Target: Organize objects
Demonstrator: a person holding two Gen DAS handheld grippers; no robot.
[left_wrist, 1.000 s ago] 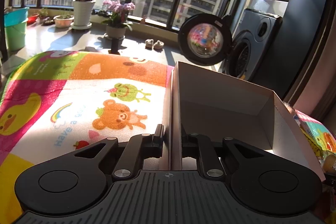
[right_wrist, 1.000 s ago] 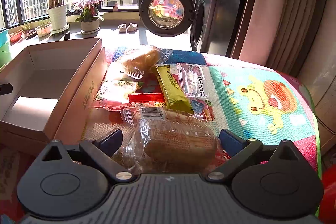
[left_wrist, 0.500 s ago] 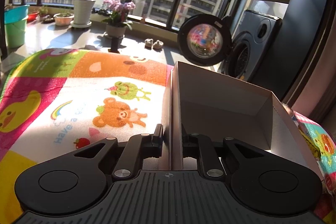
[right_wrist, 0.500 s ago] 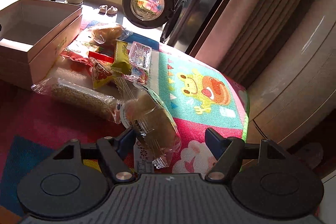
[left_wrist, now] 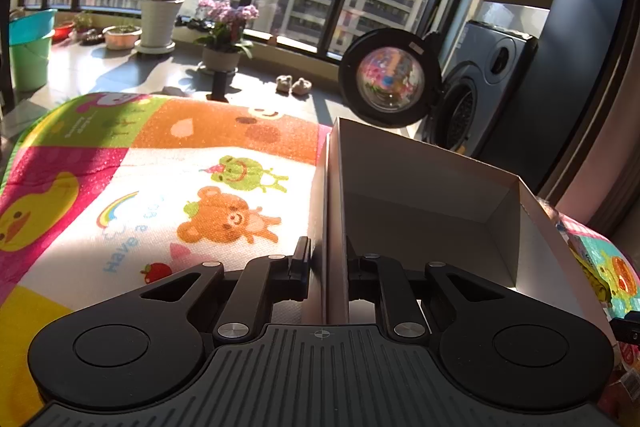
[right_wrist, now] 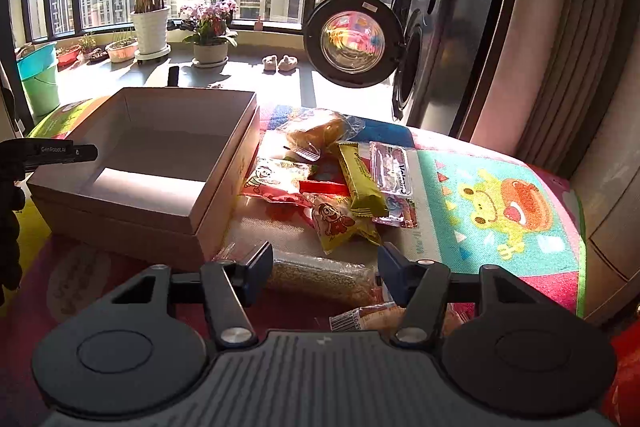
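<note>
- My left gripper [left_wrist: 326, 267] is clamped on the near wall of the cardboard box [left_wrist: 420, 187], one finger outside the wall and one inside, the pads pressing the card between them.
- From the right camera I can see that same gripper's black tip [right_wrist: 60, 153] at the box's left rim, so the grip is at the left wall as seen from there.
- The box [right_wrist: 160, 163] sits open on the cartoon play mat [right_wrist: 500, 211], and its floor is bare where I can see it, half in sun and half in shade.
- My right gripper [right_wrist: 325, 265] has its jaws apart; they have just been closing in, yet nothing is pinched between them.
- Beyond the fingertips lies a clear packet of brown grainy bars [right_wrist: 320, 275], flat on the mat close by the box's near right corner; the pads do not press it.
- Under the right finger a wrapped bun with a barcode label [right_wrist: 372, 319] lies on the mat, partly hidden by the gripper's body.
- The rest of the snacks are heaped just right of the box: a bagged bun [right_wrist: 320, 133] at the far end, a yellow-green bar [right_wrist: 362, 183], a clear blister pack [right_wrist: 392, 171], and two cartoon-printed bags [right_wrist: 280, 179].
- Behind it all, a washing machine [right_wrist: 420, 47] stands with its round door swung open, and potted plants [right_wrist: 150, 27] line the sunny window.
</note>
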